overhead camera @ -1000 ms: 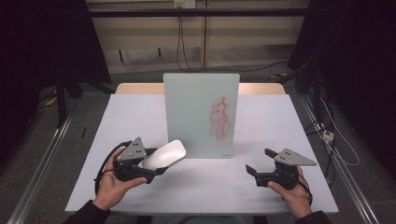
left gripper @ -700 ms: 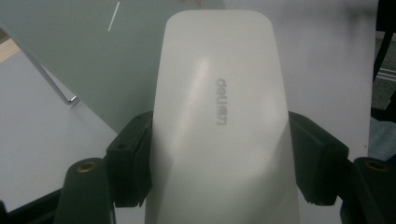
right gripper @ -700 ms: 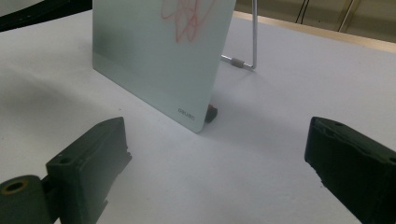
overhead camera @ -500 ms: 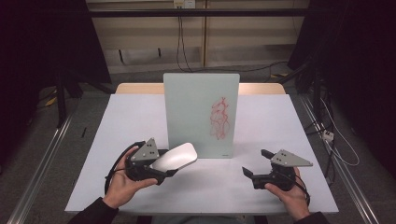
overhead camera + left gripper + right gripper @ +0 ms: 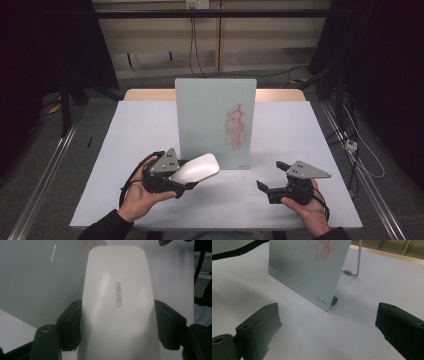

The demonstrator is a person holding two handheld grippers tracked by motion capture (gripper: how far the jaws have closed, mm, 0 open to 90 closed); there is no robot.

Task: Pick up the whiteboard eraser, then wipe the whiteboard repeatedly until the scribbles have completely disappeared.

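The left gripper (image 5: 117, 327) clamps a smooth, rigid, probably light and slippery white plastic eraser (image 5: 117, 302) across its sides, just short of the upright frosted glass board (image 5: 215, 122) with its red scribble (image 5: 235, 127), while the right gripper (image 5: 329, 330) hangs with jaws wide apart and empty.

Both tools are chunky black plastic with a matte finish. The left tool (image 5: 187, 181) and the right tool (image 5: 270, 176) each carry a flat grey three-cornered plate on top, with a few small dark screw dots on it. A black cable (image 5: 131, 176) loops out from the left one, and another trails off the right by the wrist. Up close, the jaws are thick blocky black pads, with a brass-coloured screw hole (image 5: 46, 329) at the base of each arm. The person wears dark long sleeves (image 5: 107, 227).
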